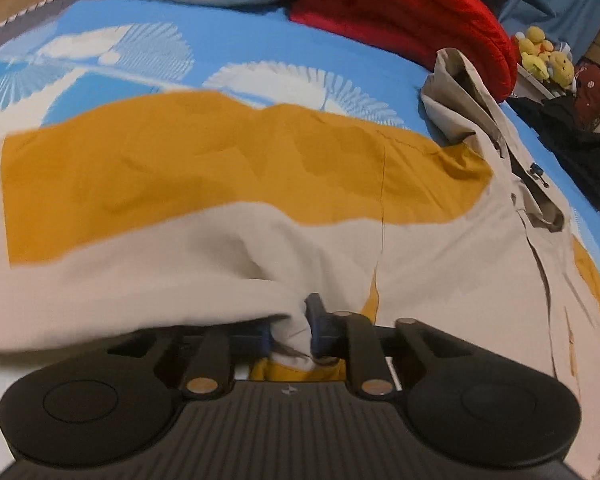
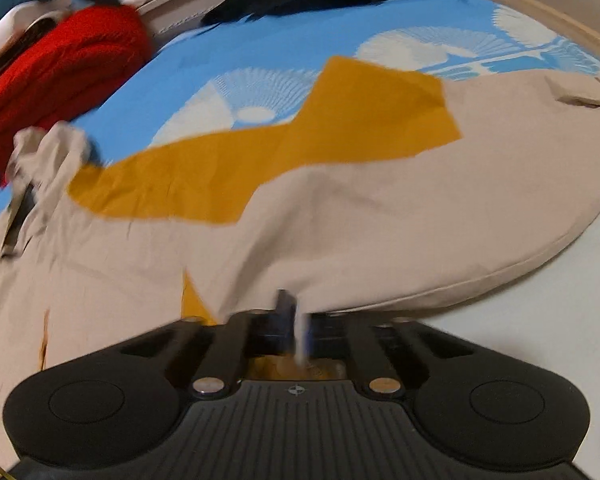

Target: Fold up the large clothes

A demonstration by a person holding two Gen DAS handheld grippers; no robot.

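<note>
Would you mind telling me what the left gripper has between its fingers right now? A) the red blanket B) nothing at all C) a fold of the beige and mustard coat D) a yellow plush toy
C: in the left wrist view the left gripper is pinched on a bunch of the beige coat at its near edge.

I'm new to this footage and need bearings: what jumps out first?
A big beige coat with mustard-yellow lining sprawls across the blue-and-white patterned bedspread, filling both views. Each pair of tongs, left and right, is pinched on its near beige edge. A bright red quilt is heaped at the far side.
</note>
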